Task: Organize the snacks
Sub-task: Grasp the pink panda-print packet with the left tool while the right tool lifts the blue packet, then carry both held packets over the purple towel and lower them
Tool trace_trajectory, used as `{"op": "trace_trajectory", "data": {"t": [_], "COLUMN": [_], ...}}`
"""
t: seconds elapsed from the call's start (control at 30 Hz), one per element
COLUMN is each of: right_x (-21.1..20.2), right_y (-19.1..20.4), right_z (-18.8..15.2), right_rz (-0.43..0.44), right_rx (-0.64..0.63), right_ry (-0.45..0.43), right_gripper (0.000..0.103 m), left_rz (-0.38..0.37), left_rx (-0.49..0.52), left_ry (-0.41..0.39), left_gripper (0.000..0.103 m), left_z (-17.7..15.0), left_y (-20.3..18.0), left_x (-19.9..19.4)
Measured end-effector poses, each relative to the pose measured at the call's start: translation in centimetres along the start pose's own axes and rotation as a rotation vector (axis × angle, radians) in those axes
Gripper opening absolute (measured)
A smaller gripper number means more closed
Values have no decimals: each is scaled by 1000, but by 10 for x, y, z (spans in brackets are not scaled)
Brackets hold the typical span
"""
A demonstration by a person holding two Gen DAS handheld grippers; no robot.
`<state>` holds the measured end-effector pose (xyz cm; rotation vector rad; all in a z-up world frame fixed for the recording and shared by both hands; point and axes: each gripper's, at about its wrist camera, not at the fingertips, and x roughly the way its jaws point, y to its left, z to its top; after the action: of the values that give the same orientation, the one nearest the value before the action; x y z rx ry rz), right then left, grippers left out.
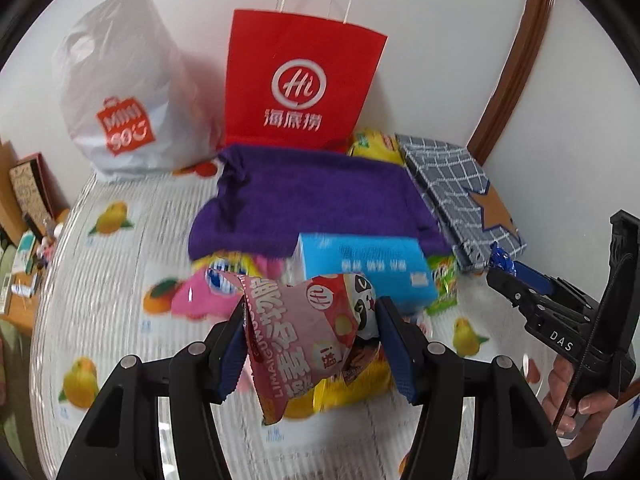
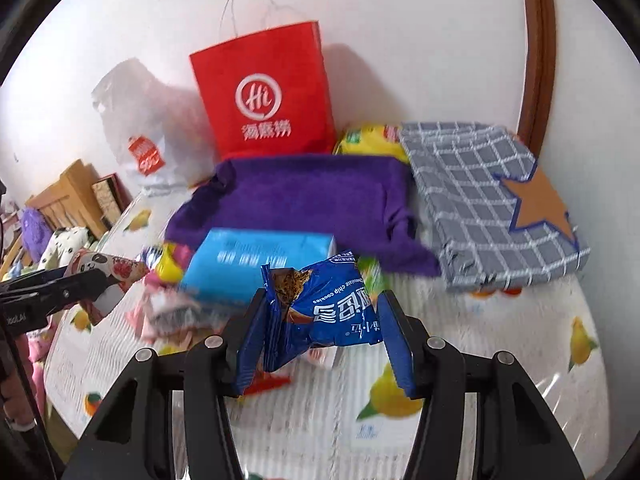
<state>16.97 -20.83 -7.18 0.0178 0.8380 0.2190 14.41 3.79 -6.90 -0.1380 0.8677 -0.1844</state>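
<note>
My left gripper [image 1: 310,344] is shut on a pink snack packet [image 1: 300,332] with a panda face, held above the table. It also shows at the left edge of the right wrist view [image 2: 100,272]. My right gripper [image 2: 320,332] is shut on a blue chocolate chip cookie packet [image 2: 328,308], also lifted; it shows small at the right of the left wrist view [image 1: 502,260]. Below lie a blue box [image 1: 360,264], a pink packet [image 1: 200,292], a yellow packet [image 1: 348,384] and a green packet [image 1: 442,284].
A purple cloth-covered box [image 1: 316,204] and a grey checked box with a star [image 2: 492,200] stand behind the pile. A red paper bag [image 1: 300,80], a white plastic bag [image 1: 128,92] and a yellow packet [image 1: 374,142] stand by the wall. The fruit-print tablecloth [image 2: 460,320] covers the table.
</note>
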Motion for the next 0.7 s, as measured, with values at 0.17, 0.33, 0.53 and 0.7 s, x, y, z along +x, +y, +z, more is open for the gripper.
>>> {"op": "trace_trajectory", "data": {"t": [0.17,0.33,0.53,0.7], "right_x": [11,34,69,94], "right_y": [3,4,2,-3], "right_z": [36,66,94,116], "right_rz": [3,11,14,19], "right_rx": [-11,-27,-42,-30], "right_ry": [-12,-3,17,18], "right_gripper": [53,53,53,53], "left_rz": [15,24,32,38], "left_rx": [20,13,8,2], "left_ry": [-36,-45,-44,-40], "left_gripper": [58,58,58,58], "left_z": [33,61,90,112], "left_y": [-3,2,13,20], "left_x": [5,20,44,66]}}
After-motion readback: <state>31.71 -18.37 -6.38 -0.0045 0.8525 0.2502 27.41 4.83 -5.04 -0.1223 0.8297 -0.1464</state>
